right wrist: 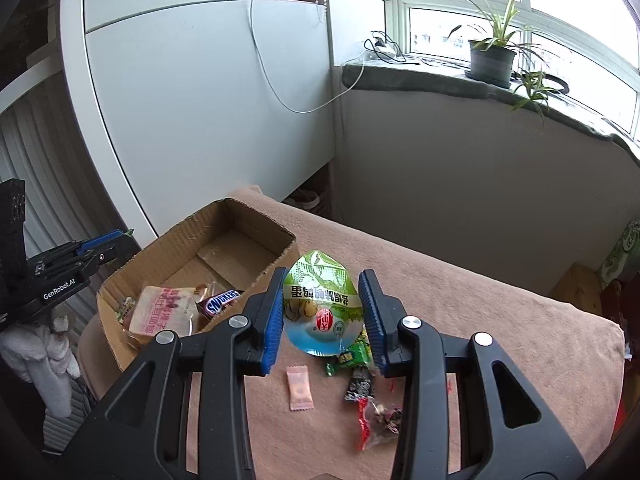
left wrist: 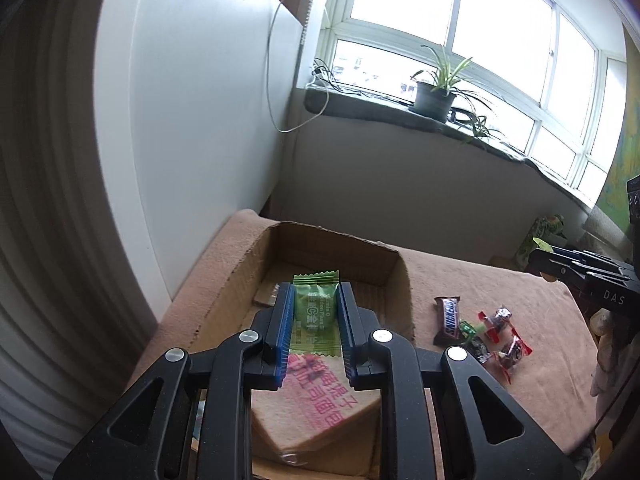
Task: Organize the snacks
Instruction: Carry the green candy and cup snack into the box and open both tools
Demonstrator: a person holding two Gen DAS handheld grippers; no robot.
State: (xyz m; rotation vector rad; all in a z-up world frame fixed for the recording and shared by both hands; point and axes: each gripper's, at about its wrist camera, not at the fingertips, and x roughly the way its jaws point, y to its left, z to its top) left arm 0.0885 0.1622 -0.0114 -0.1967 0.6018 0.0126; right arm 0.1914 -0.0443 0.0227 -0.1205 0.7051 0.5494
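Note:
My left gripper is shut on a small green candy packet and holds it above the open cardboard box. In the right wrist view the box holds a pink bread pack and a Snickers bar. My right gripper is shut on a green egg-shaped snack pouch, held above the brown cloth beside the box. Loose sweets and a pink sachet lie under it.
The table wears a brown cloth. A second Snickers bar and red-wrapped sweets lie right of the box. A white cabinet stands behind, and a windowsill with a potted plant. A green box stands far right.

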